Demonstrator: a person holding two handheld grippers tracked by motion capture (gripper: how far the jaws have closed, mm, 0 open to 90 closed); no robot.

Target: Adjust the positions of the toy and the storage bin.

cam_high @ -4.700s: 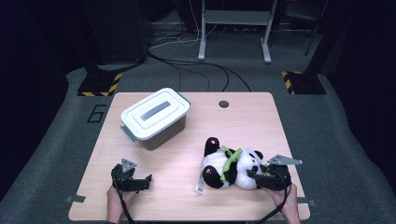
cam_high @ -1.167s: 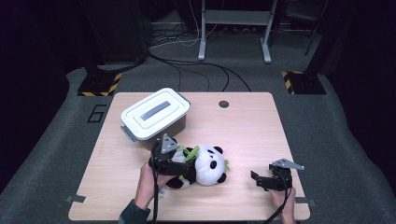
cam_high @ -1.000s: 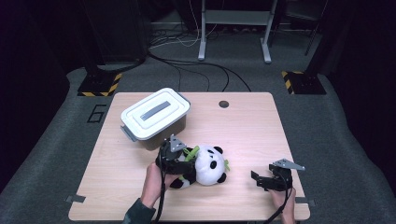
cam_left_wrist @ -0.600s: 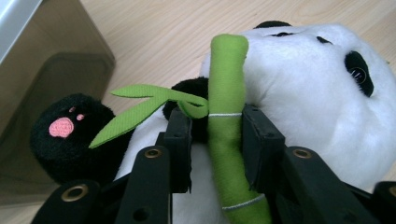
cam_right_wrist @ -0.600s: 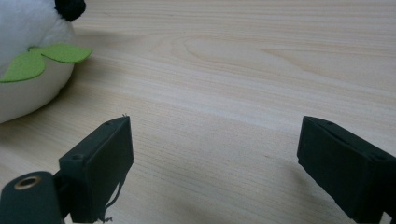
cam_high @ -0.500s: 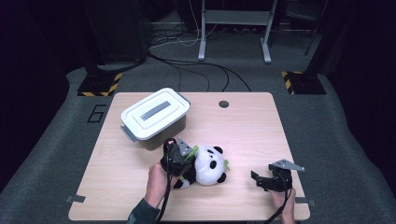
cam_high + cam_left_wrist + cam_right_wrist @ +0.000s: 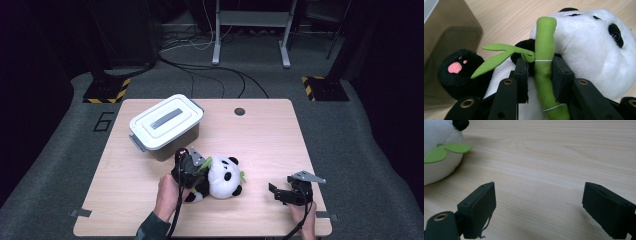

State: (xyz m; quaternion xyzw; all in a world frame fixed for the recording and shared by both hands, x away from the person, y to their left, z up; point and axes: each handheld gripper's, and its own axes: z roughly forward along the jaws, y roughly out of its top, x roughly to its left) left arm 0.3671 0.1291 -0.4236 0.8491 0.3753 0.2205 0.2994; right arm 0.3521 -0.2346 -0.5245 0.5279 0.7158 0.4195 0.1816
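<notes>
A black-and-white panda plush (image 7: 223, 177) lies on its side in the front middle of the wooden table (image 7: 270, 135). It carries a green bamboo stalk (image 7: 545, 35) with felt leaves. My left gripper (image 7: 192, 166) sits at the panda's left side. In the left gripper view this gripper (image 7: 540, 65) has just been closing, and its black jaws now press on the stalk from both sides. My right gripper (image 7: 274, 192) rests low at the front right, a little way from the panda. Its jaws (image 7: 539, 195) stand wide apart over bare wood, with the panda's edge (image 7: 439, 140) at the far left.
A white lidded plastic box (image 7: 167, 122) stands at the back left of the table, just behind my left gripper; its tinted wall (image 7: 446, 32) is close by. A round cable hole (image 7: 240, 111) lies near the far edge. Dark stands and cables cover the floor beyond.
The panda went from beside the right gripper to the table's middle. My left gripper came from the front left and closed on the bamboo stalk. The right gripper has stayed put.
</notes>
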